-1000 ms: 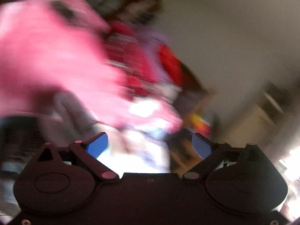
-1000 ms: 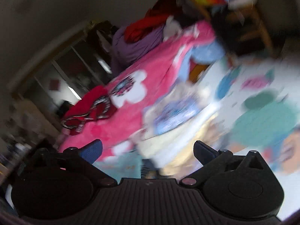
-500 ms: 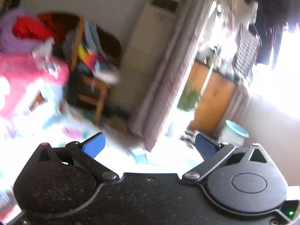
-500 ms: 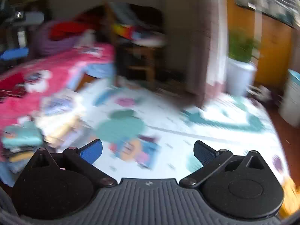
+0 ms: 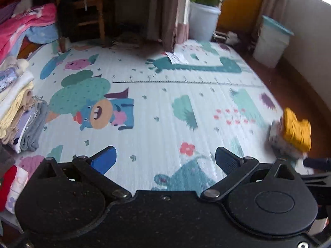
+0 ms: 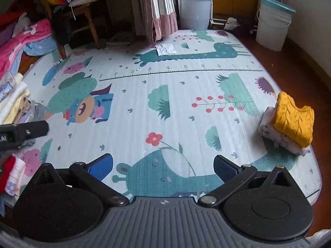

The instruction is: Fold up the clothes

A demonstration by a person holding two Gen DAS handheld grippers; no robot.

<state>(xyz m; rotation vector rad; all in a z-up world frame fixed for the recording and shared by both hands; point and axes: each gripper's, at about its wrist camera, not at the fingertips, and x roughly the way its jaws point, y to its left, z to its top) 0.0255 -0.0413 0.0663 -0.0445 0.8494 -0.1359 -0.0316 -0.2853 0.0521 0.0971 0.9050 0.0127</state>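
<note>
A cartoon-printed play mat (image 5: 165,107) (image 6: 178,111) covers the floor ahead. At its right edge lies a small stack of folded clothes topped by a yellow knit piece (image 5: 295,132) (image 6: 293,122). A heap of clothes in cream, yellow, purple and grey (image 5: 18,111) (image 6: 14,103) sits at the mat's left edge. My left gripper (image 5: 165,161) hangs open above the mat's near part, holding nothing. My right gripper (image 6: 163,167) is open too, with only mat between its blue pads. The left gripper's dark body (image 6: 22,132) shows at the left of the right wrist view.
A pink blanket (image 5: 22,26) (image 6: 18,39) drapes at far left beside a wooden chair (image 5: 89,12) (image 6: 72,14) piled with things. A curtain (image 6: 159,8), a white plant pot (image 5: 203,20) (image 6: 194,10) and a white lidded bucket (image 5: 273,41) (image 6: 273,26) stand beyond the mat. A paper slip (image 6: 165,48) lies on it.
Both grippers have swung from the pink blanket and the room's far side down to face the play mat. Both stayed open and empty.
</note>
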